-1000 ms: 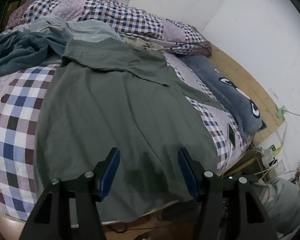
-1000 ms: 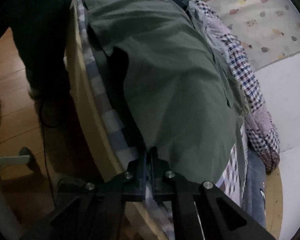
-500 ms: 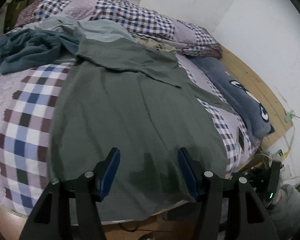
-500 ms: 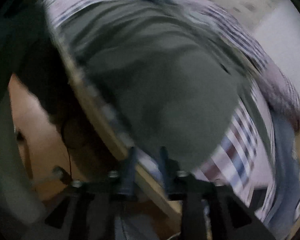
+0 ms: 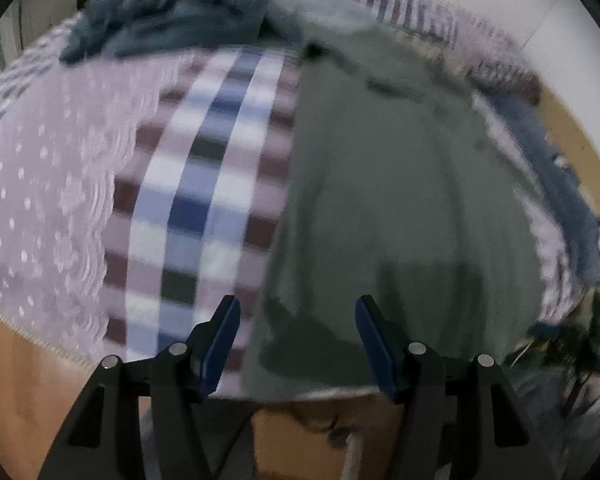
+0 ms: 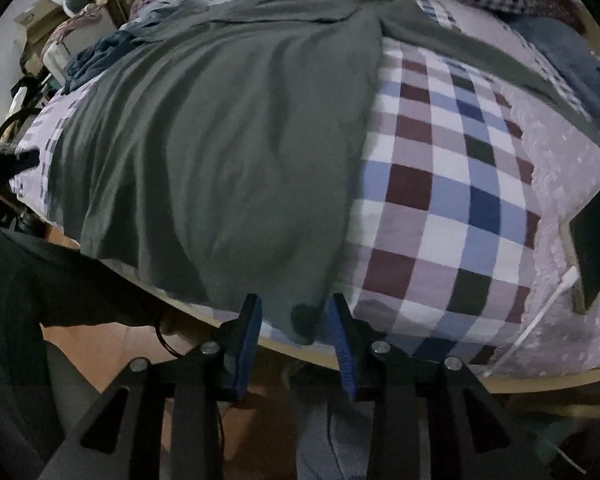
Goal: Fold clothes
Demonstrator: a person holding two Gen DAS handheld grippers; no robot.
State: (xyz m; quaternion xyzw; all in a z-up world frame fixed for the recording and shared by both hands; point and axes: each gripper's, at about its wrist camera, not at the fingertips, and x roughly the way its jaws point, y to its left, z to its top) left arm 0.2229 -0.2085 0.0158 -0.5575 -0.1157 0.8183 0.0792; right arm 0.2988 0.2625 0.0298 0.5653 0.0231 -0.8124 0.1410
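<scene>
On the checked bedcover (image 6: 452, 184) lies the grey-green garment (image 6: 228, 128), spread flat; it covers the part of the bed from 9 o'clock to the centre in the right wrist view. Its lower hem hangs a little over the bed's edge at 6 o'clock. One long sleeve (image 6: 480, 56) goes out toward 2 o'clock across the checks. The right gripper (image 6: 294, 334) has its jaws moderately apart, and the corner of the hem sits between them, but the blue pads (image 6: 250, 332) do not press it; it holds nothing. At 3 o'clock a dark tablet (image 6: 594, 240) with a white cable (image 6: 540, 316) lies on the lilac part of the cover.

The left wrist view is blurred. There the garment (image 5: 400, 192) fills the side from the centre to 3 o'clock, and the checked bedcover (image 5: 204, 200) the side toward 9 o'clock. The left gripper (image 5: 298, 338) is wide open and empty, hanging over the left edge of the hem at 6 o'clock. A heap of dark blue clothes (image 5: 168, 24) lies at 11 o'clock, near the garment's top.
</scene>
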